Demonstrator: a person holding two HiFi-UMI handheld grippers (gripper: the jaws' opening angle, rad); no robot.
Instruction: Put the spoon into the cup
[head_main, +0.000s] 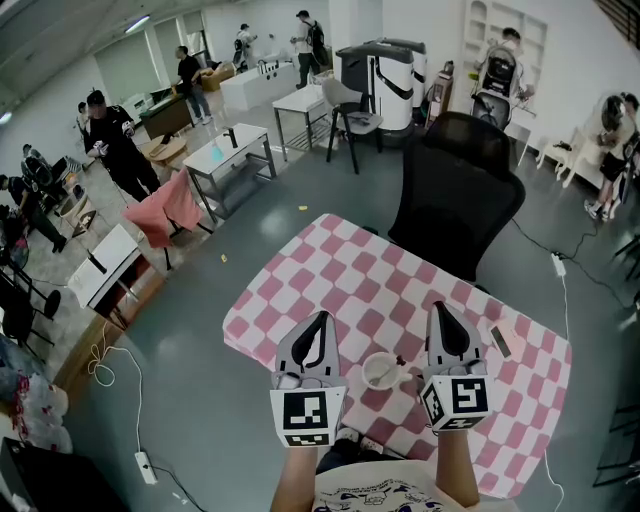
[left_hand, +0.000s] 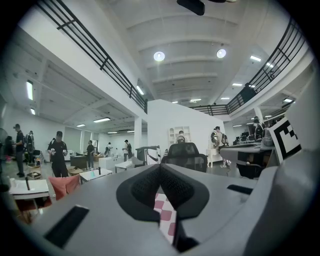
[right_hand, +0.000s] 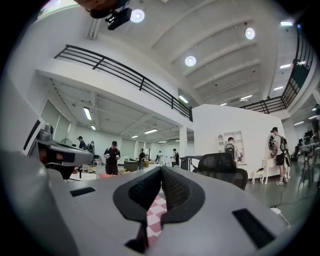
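- Table (head_main: 330, 265): checked cloth, with the cup near its front edge.
- Left gripper (head_main: 321, 320) and right gripper (head_main: 440, 310): jaws closed and empty, flanking the cup.
- Cup (head_main: 379, 372): upright.
- Spoon (head_main: 400, 361): the dark bit at the cup's rim is probably it, so the task looks done.

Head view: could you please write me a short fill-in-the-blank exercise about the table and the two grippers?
The tablecloth is checked white and ____.
A white ____ stands between the left gripper and the right gripper.
Beyond the table stands a black office ____.
Both grippers' jaws are ____, with nothing between them.
Missing words: pink; cup; chair; shut.
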